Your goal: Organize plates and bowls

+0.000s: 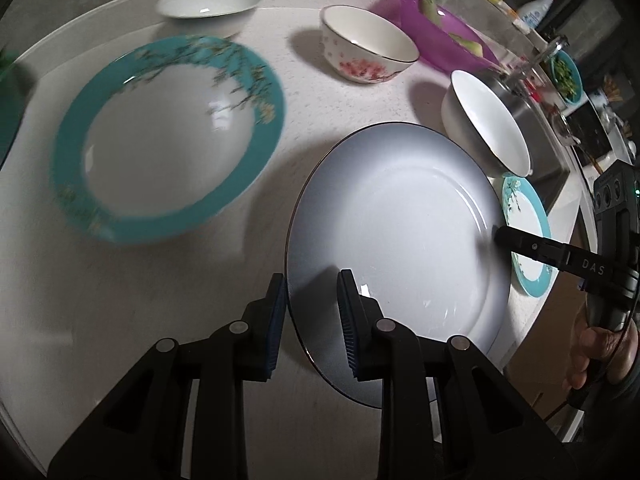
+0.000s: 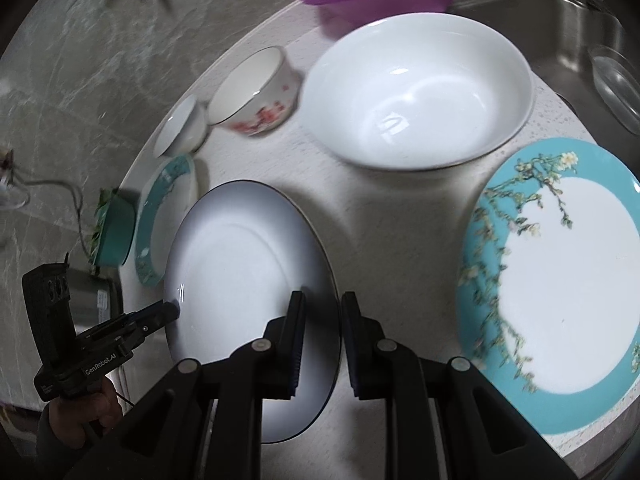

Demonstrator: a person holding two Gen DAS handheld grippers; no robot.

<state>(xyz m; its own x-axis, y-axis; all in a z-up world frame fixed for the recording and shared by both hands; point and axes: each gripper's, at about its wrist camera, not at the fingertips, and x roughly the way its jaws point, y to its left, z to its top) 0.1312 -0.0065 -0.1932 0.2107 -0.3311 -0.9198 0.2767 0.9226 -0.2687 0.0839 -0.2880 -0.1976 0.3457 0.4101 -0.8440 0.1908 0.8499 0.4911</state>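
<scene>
Left wrist view: the left gripper [image 1: 312, 312] fills the lower centre of the frame, its jaws apart and straddling the near rim of the grey-white plate [image 1: 400, 248], one finger outside the rim and one over the plate's surface. Whether the pads actually touch the rim cannot be told from here. At the right edge of the plate the right gripper [image 1: 500, 236] reaches in from the frame's right side, held by a hand [image 1: 592, 356].

Right wrist view: the right gripper [image 2: 322, 340] sits at lower centre, jaws apart on either side of the same grey-white plate's [image 2: 240, 280] rim. The left gripper [image 2: 172, 309] meets the plate's opposite edge at lower left; its opening is too small to read in this view.

The countertop [image 1: 160, 300] carries the other dishes. A teal-rimmed deep plate [image 1: 168, 140] lies at the left of the left wrist view, blurred. A plain white bowl [image 1: 208, 4] stands at upper centre, a floral bowl [image 1: 368, 44] to its right, and a large white bowl [image 1: 486, 120] just beyond the grey-white plate. A small teal plate [image 1: 528, 232] lies beside that plate's right edge, partly behind the right gripper. A purple basin [image 1: 444, 36] sits at upper right, near the sink [image 2: 560, 40].
</scene>
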